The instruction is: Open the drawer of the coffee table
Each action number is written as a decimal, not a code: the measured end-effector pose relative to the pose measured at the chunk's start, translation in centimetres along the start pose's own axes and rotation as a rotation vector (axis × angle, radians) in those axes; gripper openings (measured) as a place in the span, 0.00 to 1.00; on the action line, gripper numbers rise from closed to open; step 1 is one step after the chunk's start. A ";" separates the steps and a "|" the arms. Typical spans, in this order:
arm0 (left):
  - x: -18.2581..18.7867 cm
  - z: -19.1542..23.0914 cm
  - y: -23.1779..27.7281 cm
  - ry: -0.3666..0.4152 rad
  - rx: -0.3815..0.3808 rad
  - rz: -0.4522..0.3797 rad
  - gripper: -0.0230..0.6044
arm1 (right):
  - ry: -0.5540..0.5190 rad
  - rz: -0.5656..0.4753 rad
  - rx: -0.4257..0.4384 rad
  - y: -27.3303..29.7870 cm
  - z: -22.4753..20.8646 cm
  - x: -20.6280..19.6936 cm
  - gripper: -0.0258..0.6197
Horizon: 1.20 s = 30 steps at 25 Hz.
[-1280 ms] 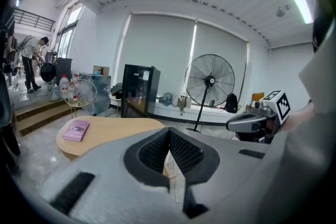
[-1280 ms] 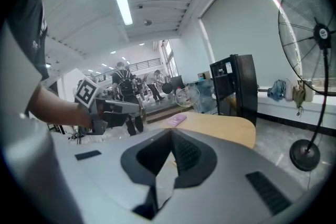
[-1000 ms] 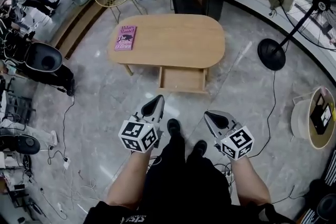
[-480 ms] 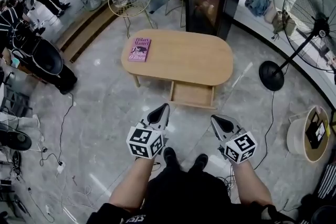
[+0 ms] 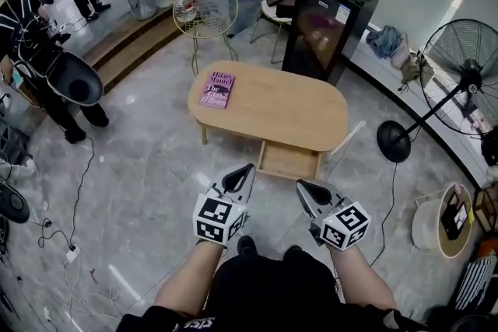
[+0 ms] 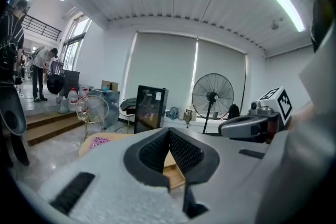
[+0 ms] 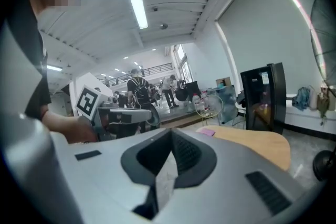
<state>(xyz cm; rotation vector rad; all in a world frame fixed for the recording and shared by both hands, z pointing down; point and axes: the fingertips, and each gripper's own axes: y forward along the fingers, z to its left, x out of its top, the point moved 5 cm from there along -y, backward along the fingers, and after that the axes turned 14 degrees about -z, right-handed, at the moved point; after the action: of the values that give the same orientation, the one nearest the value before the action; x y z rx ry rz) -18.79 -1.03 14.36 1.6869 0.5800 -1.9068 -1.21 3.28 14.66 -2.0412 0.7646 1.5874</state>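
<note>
the coffee table (image 5: 272, 109) stands on the grey floor (image 5: 148, 159), and its drawer (image 5: 289, 161) sticks out of the table's near side, open. the left gripper (image 5: 243, 173) and the right gripper (image 5: 305, 187) hang side by side in front of the table, clear of the drawer, each with its jaws closed together on nothing. a pink book (image 5: 219, 89) lies on the table's left end. a black cabinet (image 5: 328, 23) stands behind the table, and a fan (image 5: 459, 82) to its right.

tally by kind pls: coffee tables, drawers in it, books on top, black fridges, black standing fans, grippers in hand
coffee table: 1
drawer: 1
book: 1
black fridge: 1
black standing fan: 1
grippers: 2 (left gripper, right gripper)
total: 7
</note>
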 end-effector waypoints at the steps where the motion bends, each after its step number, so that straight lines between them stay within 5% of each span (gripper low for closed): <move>1: 0.1 0.6 -0.2 -0.001 0.014 -0.003 0.05 | -0.017 -0.001 0.015 0.3 0.5 0.5 0.05; 7: -0.3 2.6 -0.6 -0.063 0.059 0.000 0.05 | -0.121 -0.029 0.074 1.6 0.3 3.7 0.05; 13: 0.6 1.7 0.1 -0.025 0.088 -0.007 0.05 | -0.239 -0.059 0.147 0.8 -0.3 6.3 0.05; 17: 1.4 0.4 1.0 -0.018 0.132 -0.033 0.05 | -0.214 -0.093 0.138 -1.4 -2.3 7.8 0.05; 30: 9.7 -2.8 9.4 0.179 0.055 -0.093 0.05 | -0.350 -0.212 0.141 -3.6 -9.5 16.1 0.05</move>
<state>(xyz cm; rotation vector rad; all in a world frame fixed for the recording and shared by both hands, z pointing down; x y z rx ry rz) -11.50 -7.49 4.59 1.9107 0.6917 -1.8622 11.07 -2.59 1.38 -1.6250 0.4973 1.6548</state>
